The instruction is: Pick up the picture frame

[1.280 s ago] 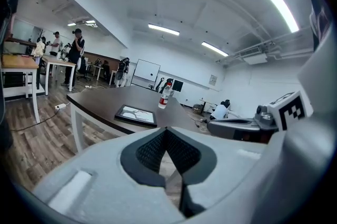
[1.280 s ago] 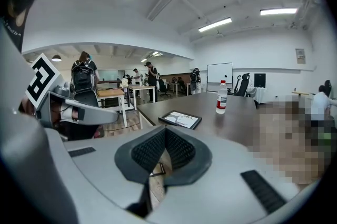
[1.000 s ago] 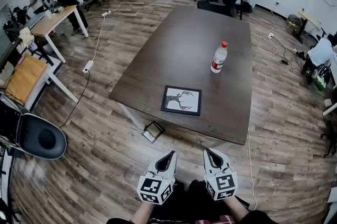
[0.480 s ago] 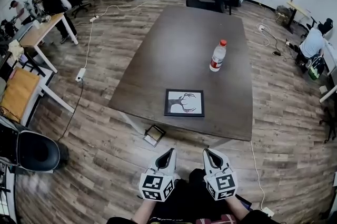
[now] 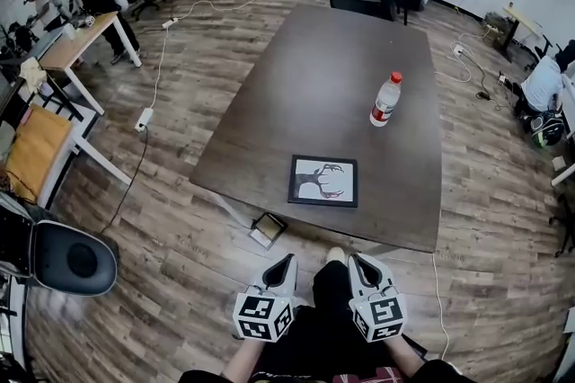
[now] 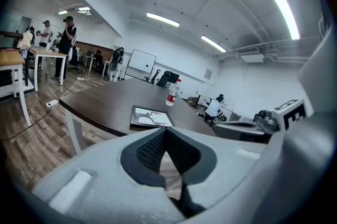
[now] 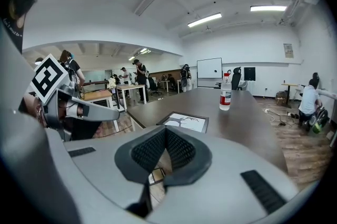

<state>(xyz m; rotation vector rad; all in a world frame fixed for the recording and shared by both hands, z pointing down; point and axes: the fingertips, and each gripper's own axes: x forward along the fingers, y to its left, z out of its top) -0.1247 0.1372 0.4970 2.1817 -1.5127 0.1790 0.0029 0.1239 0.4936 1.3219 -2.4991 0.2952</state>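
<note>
The picture frame (image 5: 323, 181), black-edged with a dark tree-like print on white, lies flat near the front edge of the dark brown table (image 5: 305, 93). It also shows in the left gripper view (image 6: 151, 116) and the right gripper view (image 7: 184, 121). My left gripper (image 5: 285, 264) and right gripper (image 5: 358, 262) hover side by side over the floor, short of the table edge, both pointing at the frame. Both are shut with nothing between the jaws. Neither touches the frame.
A plastic water bottle (image 5: 384, 100) with a red cap stands upright on the table beyond the frame. A small square object (image 5: 267, 230) lies on the floor by the table's front edge. A black chair seat (image 5: 72, 257) is at left. People stand at desks far left.
The table and frame have drawn nearer and shifted slightly right in the head view. Both grippers stayed shut, and a foot now shows between them.
</note>
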